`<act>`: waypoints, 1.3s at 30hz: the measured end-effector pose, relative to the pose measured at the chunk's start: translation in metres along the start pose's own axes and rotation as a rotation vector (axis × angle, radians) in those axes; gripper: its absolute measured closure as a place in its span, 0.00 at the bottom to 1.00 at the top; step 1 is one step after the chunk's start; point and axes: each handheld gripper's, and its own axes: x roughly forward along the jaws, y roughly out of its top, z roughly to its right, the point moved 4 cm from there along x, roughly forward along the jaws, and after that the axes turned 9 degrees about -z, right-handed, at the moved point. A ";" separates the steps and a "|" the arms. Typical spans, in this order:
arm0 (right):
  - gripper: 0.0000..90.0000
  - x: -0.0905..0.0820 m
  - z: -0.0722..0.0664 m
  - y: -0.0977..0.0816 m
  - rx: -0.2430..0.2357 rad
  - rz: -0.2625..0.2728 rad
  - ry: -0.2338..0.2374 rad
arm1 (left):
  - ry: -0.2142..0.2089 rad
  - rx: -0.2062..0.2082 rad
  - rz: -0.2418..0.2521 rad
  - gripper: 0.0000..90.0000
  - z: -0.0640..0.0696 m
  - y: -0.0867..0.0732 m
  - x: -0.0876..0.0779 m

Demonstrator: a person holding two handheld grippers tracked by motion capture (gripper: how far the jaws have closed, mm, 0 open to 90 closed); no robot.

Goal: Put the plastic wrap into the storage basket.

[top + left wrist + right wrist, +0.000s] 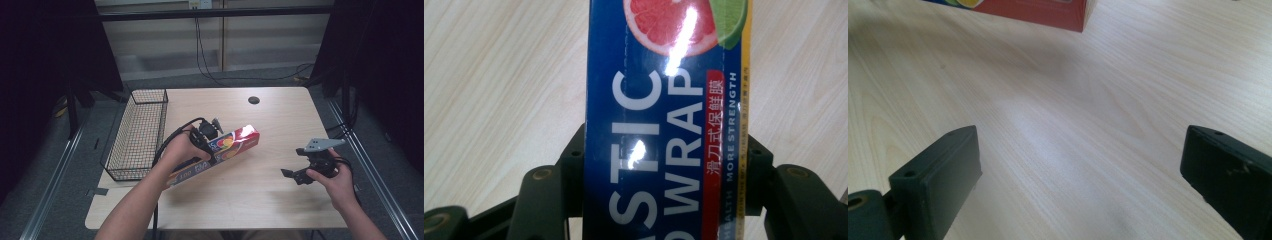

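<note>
A long blue and red plastic wrap box point(227, 147) lies slantwise above the middle of the wooden table point(280, 200), its red end toward the far right. My left gripper point(207, 152) is shut on the box near its middle. In the left gripper view the box point(664, 125) runs up between both black jaws, which press on its two long sides. My right gripper point(292, 175) hovers low over the right part of the table, jaws wide open with bare wood between them. The box's red end point(1048, 12) shows at the top of the right gripper view, apart from that gripper point(1080, 175).
A black wire basket point(137, 135) stands along the table's left edge, close to my left forearm. A small dark round hole point(254, 100) sits near the far edge. Cables hang behind the table. Bare wood lies between the two grippers.
</note>
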 end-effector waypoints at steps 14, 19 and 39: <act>0.03 0.003 -0.002 0.001 -0.013 -0.007 0.007 | 0.017 -0.074 -0.007 0.47 -0.012 -0.010 -0.011; 0.03 0.004 -0.003 0.002 -0.014 -0.007 0.009 | 0.017 -0.116 0.022 0.47 -0.014 -0.011 -0.013; 0.03 0.006 -0.006 0.004 -0.024 -0.007 0.018 | 0.017 -0.252 0.059 0.47 -0.027 -0.021 -0.030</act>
